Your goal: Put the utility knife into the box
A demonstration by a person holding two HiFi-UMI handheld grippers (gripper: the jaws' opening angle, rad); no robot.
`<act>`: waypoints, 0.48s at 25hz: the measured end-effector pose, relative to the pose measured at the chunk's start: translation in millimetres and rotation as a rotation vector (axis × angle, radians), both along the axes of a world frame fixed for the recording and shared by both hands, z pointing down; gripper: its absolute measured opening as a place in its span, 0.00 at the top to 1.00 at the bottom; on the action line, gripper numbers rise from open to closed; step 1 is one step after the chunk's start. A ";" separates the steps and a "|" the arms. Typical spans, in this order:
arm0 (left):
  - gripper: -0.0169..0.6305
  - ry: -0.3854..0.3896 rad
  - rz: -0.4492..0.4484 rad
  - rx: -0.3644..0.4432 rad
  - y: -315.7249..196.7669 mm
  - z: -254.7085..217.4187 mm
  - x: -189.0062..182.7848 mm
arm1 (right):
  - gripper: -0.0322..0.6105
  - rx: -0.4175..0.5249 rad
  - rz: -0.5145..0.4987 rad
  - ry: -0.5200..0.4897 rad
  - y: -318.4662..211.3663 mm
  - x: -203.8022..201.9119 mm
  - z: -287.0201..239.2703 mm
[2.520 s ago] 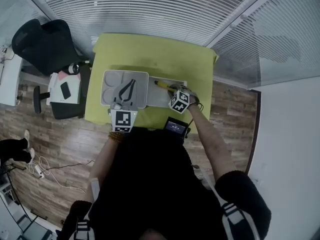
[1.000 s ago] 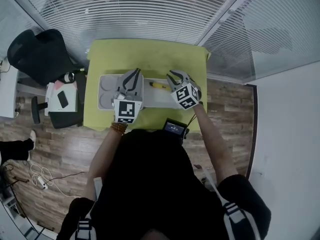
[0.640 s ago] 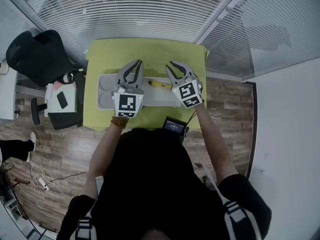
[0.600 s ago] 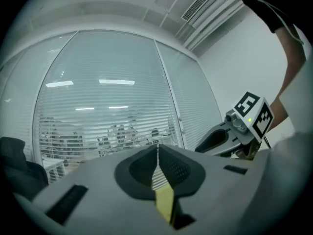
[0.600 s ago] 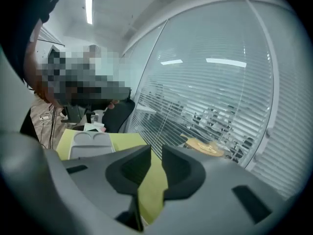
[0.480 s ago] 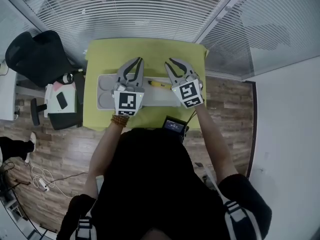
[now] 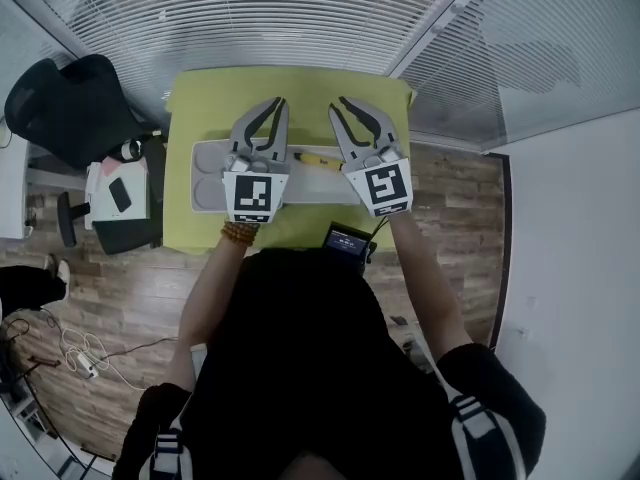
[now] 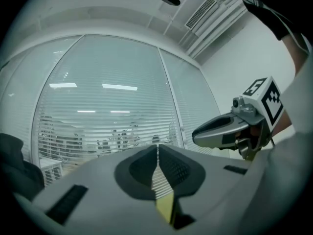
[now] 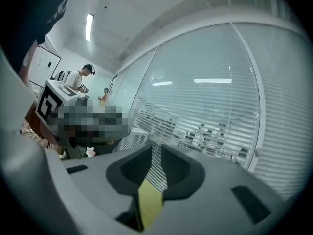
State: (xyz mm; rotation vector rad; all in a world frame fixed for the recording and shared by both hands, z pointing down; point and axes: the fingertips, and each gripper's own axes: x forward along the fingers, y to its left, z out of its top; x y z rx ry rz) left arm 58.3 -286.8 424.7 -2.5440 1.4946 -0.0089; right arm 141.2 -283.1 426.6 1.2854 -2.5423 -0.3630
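The yellow utility knife [image 7: 312, 158] lies in the long white box [image 7: 205, 173] on the green table [image 7: 290, 83], seen in the head view between the two raised grippers. My left gripper [image 7: 272, 104] hangs above the box's left part, shut and empty. My right gripper [image 7: 346, 104] hangs above the right part, also shut with nothing in it. In the left gripper view the jaws [image 8: 157, 150] nearly touch and point at window blinds, with the right gripper [image 8: 230, 129] beside. In the right gripper view the jaws [image 9: 156, 150] leave only a thin slit.
A small black device with a screen [image 7: 345, 240] sits at the table's near edge. A black office chair [image 7: 60, 93] and a side stand with a phone [image 7: 118, 193] are to the left. Window blinds run behind the table. People stand far off [image 9: 80, 77].
The right gripper held the knife over the box 2.5 s ago; the knife now lies in the box. Both grippers have lifted away from the table and tilted toward the windows.
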 end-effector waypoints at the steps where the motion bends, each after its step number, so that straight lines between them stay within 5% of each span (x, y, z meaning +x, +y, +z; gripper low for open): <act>1: 0.94 0.003 0.001 0.000 0.9 -0.3 0.4 | 0.86 0.008 0.001 -0.011 1.7 -0.9 -2.6; 12: 0.94 0.020 -0.007 -0.029 7.2 12.3 -3.9 | 0.89 0.096 0.019 -0.122 11.3 -6.2 -13.5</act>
